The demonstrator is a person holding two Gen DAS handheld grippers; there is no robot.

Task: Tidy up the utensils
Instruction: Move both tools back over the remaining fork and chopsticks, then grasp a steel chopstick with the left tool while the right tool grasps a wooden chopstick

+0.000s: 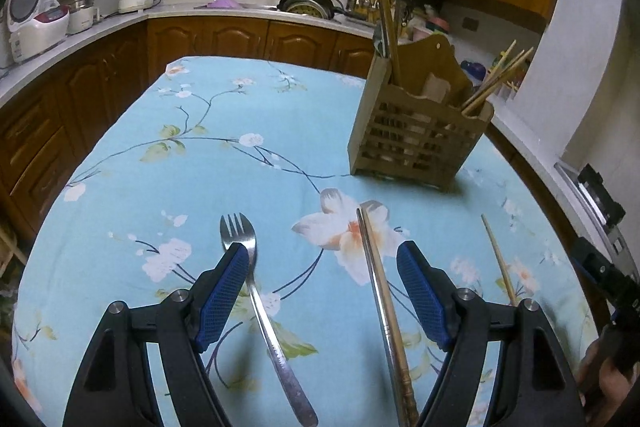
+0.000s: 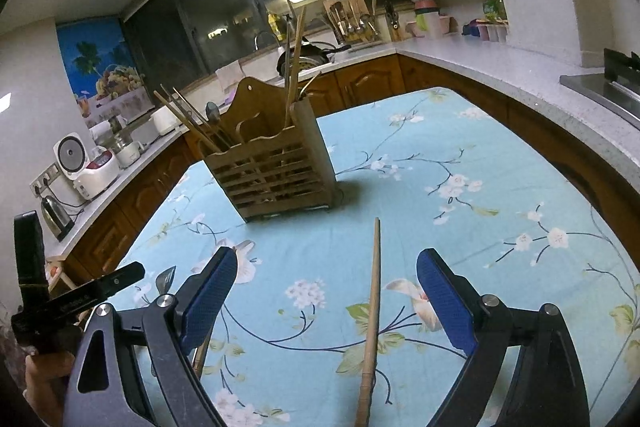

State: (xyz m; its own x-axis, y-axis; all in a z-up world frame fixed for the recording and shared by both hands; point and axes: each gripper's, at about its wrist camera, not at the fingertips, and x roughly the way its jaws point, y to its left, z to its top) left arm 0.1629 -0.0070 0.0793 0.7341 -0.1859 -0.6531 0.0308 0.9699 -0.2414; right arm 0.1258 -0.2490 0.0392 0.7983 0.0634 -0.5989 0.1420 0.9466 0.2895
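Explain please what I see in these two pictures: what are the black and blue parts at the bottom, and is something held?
These are two hand-held tools, each with a camera looking along its fingers. One picture comes from the left gripper, the other from the right gripper. Both are open and hold nothing. On the flowered tablecloth lie a metal fork and a pair of chopsticks between the left fingers, and a single wooden chopstick between the right ones. Behind stands a wooden utensil holder, already with utensils inside.
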